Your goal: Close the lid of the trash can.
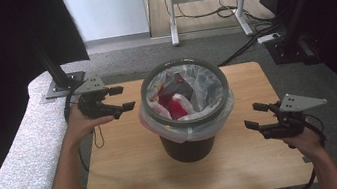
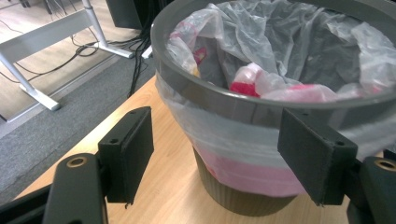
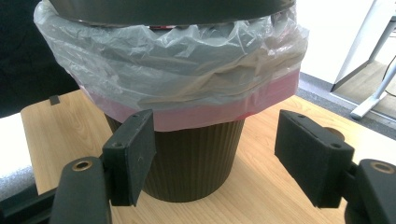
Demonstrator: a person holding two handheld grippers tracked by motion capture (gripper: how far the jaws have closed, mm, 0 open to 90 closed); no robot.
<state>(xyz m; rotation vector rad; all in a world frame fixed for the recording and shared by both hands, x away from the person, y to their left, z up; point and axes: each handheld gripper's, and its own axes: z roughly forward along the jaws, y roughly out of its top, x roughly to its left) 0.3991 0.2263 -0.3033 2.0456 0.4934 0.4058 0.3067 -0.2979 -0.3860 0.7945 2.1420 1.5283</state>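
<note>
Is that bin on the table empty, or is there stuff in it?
Not empty. The bin stands upright, and inside its clear liner bag lie red and white crumpled wrappers.

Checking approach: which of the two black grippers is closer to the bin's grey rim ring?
The left gripper, level with the grey rim ring; the right gripper sits lower, farther off.

A dark ribbed waste bin [image 1: 187, 144] stood upright near the middle of the wooden table [image 1: 118, 178]. A clear plastic liner [image 1: 203, 80] with a pink hem was folded over its top under a grey ring [image 1: 190, 118], and crumpled red and white rubbish [image 1: 174, 104] lay inside.
</note>
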